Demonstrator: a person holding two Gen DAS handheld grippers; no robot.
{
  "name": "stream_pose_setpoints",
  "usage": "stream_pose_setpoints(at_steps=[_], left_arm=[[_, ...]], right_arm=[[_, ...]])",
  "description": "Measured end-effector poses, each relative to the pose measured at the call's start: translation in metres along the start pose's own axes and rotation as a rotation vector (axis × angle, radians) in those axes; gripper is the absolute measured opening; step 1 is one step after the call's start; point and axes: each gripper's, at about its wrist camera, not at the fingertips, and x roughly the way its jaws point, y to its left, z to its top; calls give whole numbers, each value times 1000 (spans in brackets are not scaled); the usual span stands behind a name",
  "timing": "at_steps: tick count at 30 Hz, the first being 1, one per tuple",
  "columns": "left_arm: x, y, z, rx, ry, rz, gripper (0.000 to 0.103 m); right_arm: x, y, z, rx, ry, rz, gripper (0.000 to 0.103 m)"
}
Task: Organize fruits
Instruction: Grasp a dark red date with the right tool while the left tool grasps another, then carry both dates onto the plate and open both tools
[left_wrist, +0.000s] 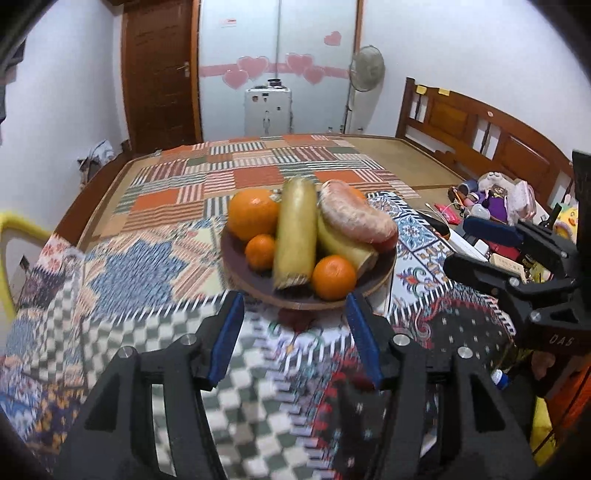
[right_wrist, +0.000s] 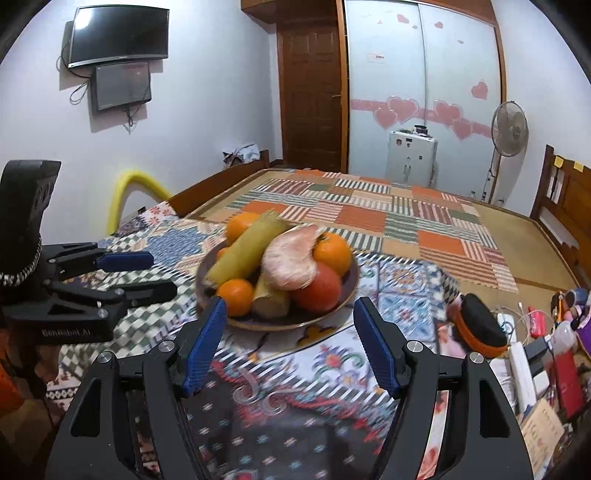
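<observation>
Here the corn (left_wrist: 295, 232) (husked) points lengthwise toward the camera.

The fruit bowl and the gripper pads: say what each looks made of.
The fruit bowl looks like turned wood: a dark brown matte inside and a paler, grain-coloured rim edge, though motion blur leaves moulded plastic possible. The left gripper carries blue pads that look like rubber or soft plastic with a fine grid texture, set on matte black fingers, probably plastic.
</observation>
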Motion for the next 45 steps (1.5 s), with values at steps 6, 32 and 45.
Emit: stream_pose_setpoints(at_steps=[6, 32, 45], left_arm=[[-24, 15, -27, -48, 7, 9, 58], [-10, 21, -61, -77, 81, 12, 61], [51, 5, -24, -77, 147, -28, 59]], right_arm=[[3, 20, -20, 23, 33, 30, 68], [38, 46, -48, 21, 112, 92, 20], [30, -16, -38, 109, 44, 29, 20]])
